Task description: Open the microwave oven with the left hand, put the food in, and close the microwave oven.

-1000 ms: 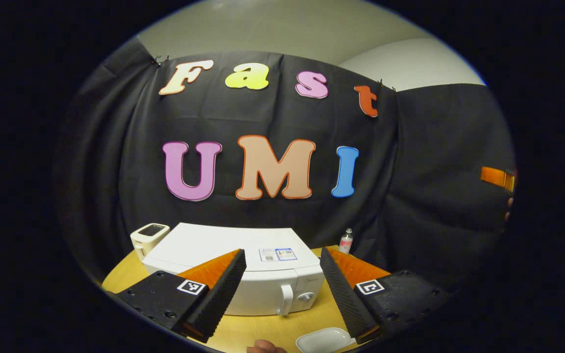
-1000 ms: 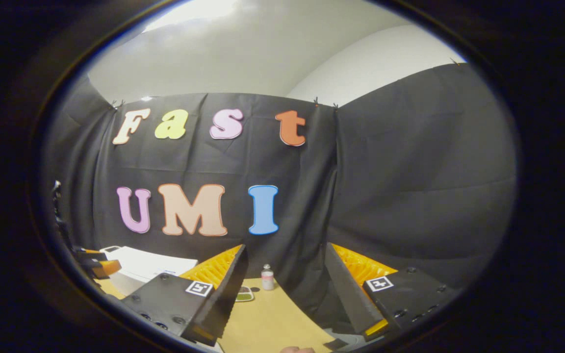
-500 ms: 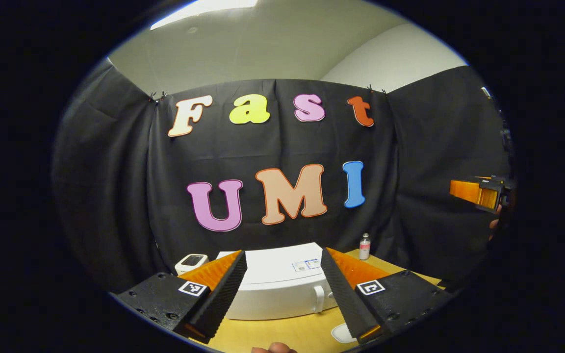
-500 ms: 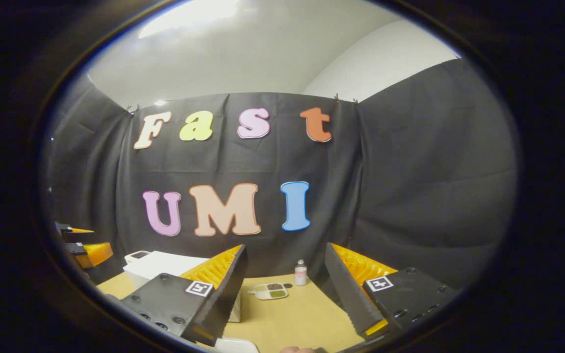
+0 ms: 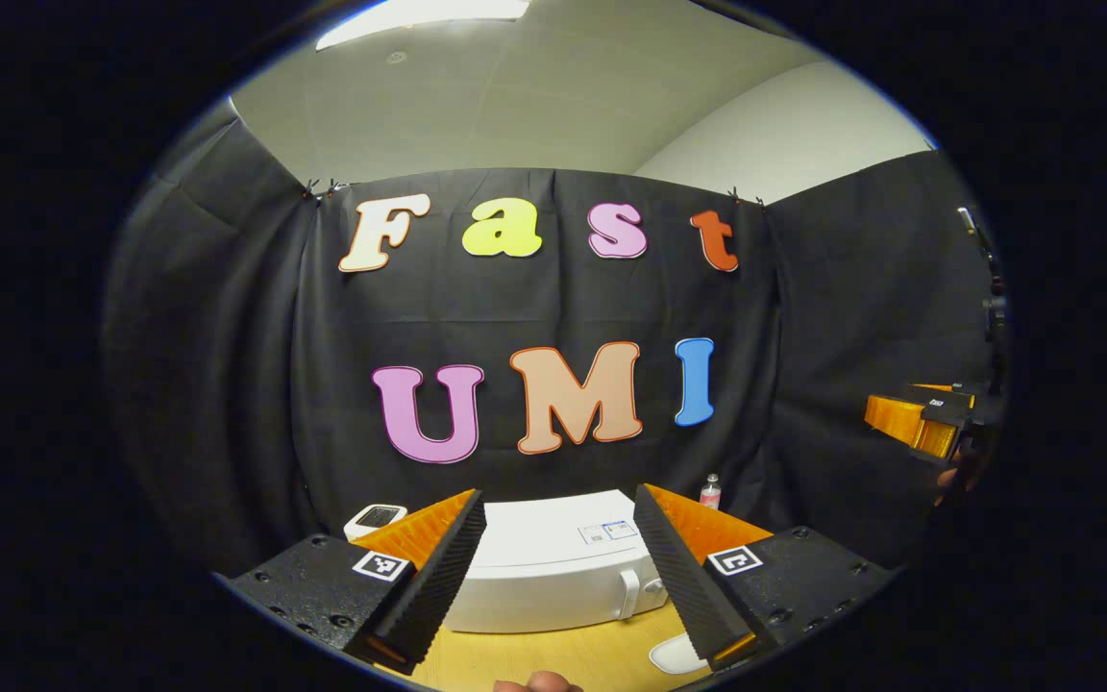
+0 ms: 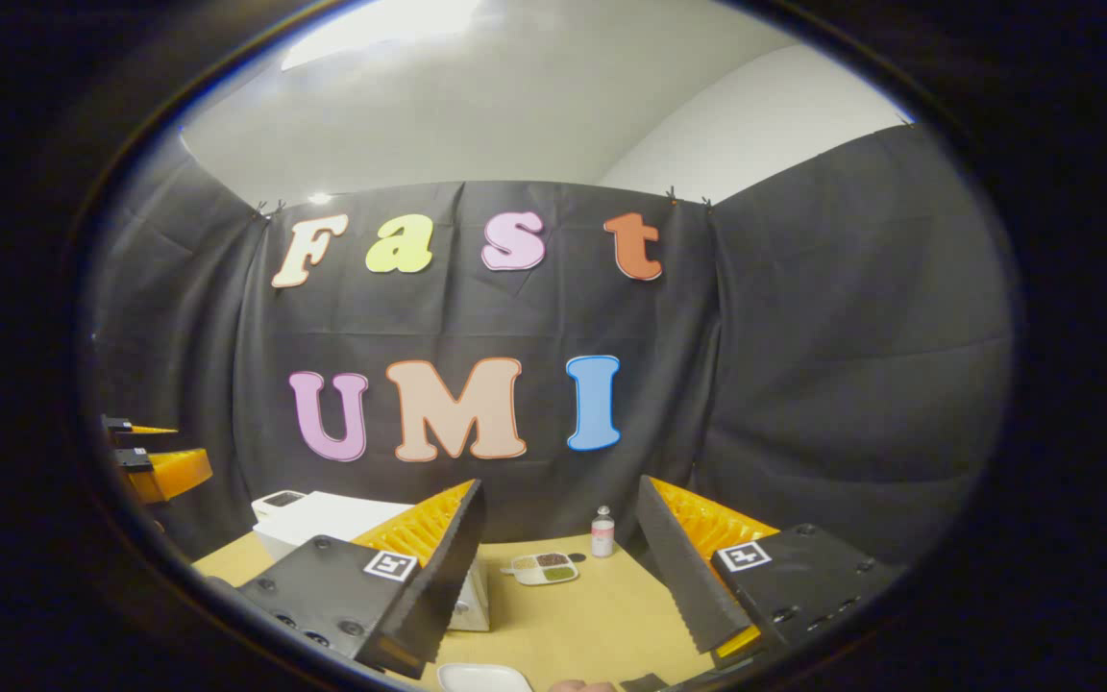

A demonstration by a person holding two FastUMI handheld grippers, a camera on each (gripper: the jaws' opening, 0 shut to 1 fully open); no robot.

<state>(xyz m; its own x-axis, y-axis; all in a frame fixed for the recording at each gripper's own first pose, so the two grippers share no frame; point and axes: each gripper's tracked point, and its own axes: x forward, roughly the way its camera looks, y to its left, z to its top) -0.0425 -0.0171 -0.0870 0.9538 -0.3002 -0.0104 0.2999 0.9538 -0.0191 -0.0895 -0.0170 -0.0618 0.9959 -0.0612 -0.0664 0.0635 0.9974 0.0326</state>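
Observation:
The white microwave [image 5: 544, 562] stands shut on the wooden table, its handle [image 5: 627, 593] on the right of the door. My left gripper [image 5: 556, 509] hovers open in front of and above it, holding nothing. In the right gripper view the microwave [image 6: 323, 514] is at the left, and a small white food tray [image 6: 544, 567] with brown and green portions lies mid-table. My right gripper [image 6: 558, 500] is open and empty, held above the table well short of the tray. Each gripper shows at the edge of the other's view: the right gripper [image 5: 919, 423], the left gripper [image 6: 155, 461].
A small bottle [image 6: 602, 531] stands at the back by the cloth wall, just right of the food tray. A white dish [image 6: 481, 678] lies at the near table edge. A small white device [image 5: 376, 519] sits left of the microwave. Bare table [image 6: 602, 615] lies between the grippers and the tray.
The left gripper has drawn back and tipped up, so the microwave looks smaller and lower. The right gripper has turned, bringing the food tray and more of the microwave into view. Both stay open.

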